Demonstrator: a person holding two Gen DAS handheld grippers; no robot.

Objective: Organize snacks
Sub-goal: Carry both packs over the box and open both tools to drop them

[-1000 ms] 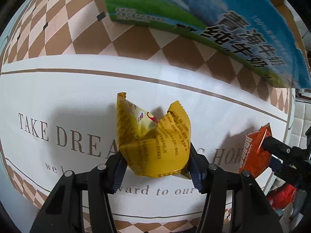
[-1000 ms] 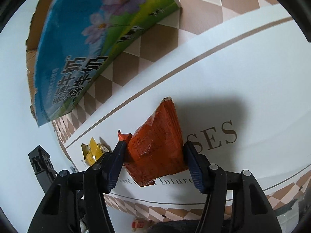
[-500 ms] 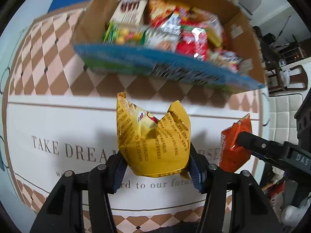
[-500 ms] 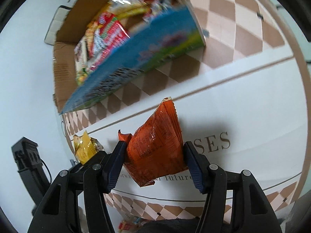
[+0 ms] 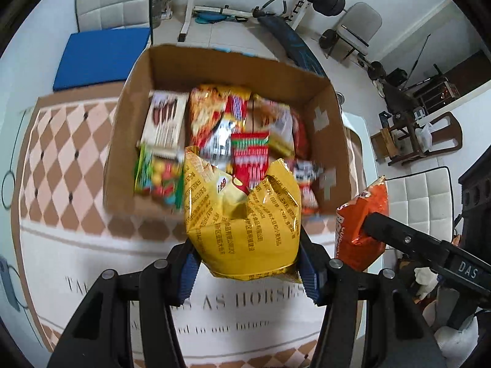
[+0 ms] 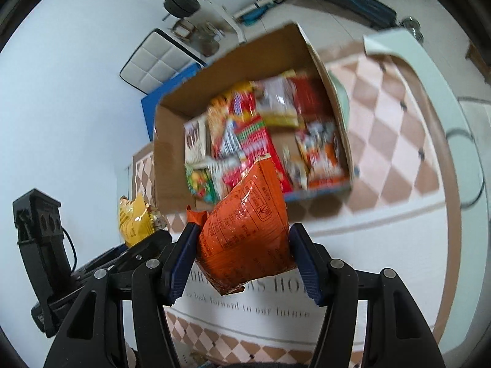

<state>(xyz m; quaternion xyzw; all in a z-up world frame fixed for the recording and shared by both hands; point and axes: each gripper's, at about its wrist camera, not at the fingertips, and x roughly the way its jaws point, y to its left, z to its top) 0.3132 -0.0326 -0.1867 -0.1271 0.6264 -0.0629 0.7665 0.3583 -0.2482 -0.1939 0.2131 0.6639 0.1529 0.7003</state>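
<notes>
**Two snack bags held above the open carton**

Left wrist view
- Left gripper (image 5: 247,263): jaws partly closed, blue pads pressed on both sides of a yellow snack bag (image 5: 242,224). The bag stands upright between them, crumpled top open in a V, dark print on its face.
- Cardboard box (image 5: 135,128): open-topped, at 12 o'clock from the bag, blurred. It holds many snack packets: a white carton with brown sticks at its 9 o'clock side, a green packet with coloured sweets at 7 o'clock, a red-and-green striped packet near the middle.
- Right gripper (image 5: 365,224): enters from 3 o'clock, one black finger across an orange snack bag (image 5: 356,236), just beside the yellow bag.
- Tabletop (image 5: 61,159): covered in a brown-and-pink diamond pattern with a white lettered panel.
- Background at 12 o'clock: a weight bench (image 5: 288,43), white padded chairs, a blue cushion (image 5: 101,55).

Right wrist view
- Right gripper (image 6: 242,259): jaws partly closed, pads gripping the orange snack bag (image 6: 245,233), tilted, one torn corner at 10 o'clock.
- Cardboard box (image 6: 168,153): at 12 o'clock from the bag, packets blurred.
- Left gripper (image 6: 144,242): at 9 o'clock, carrying the yellow snack bag (image 6: 135,220).
</notes>
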